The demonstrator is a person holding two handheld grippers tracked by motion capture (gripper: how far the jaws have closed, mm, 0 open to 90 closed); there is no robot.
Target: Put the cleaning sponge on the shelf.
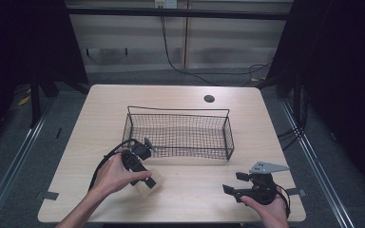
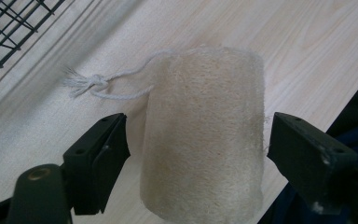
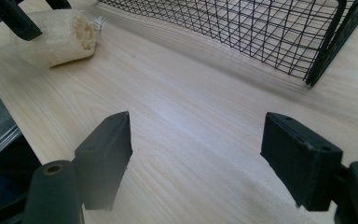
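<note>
A pale loofah sponge [image 2: 205, 130] with a knotted white string loop [image 2: 86, 85] lies on the wooden table [image 1: 195, 190], near its front left. My left gripper [image 2: 198, 126] straddles it: the two black jaws stand on either side of the loofah, with a thin gap at each pad. In the high view the left gripper [image 1: 145, 178] points down at the loofah [image 1: 151, 186] from a hand. My right gripper [image 1: 233, 182] rests low at the front right, open and empty [image 3: 198, 130]. The right gripper view shows the loofah [image 3: 56, 39] far off to its upper left.
A black wire basket [image 1: 178, 110] with nothing in it stands in the middle of the table, just behind the left hand; its mesh shows in the right gripper view [image 3: 242, 28]. A round cable hole [image 1: 209, 99] lies behind it. Dark curtains flank the table.
</note>
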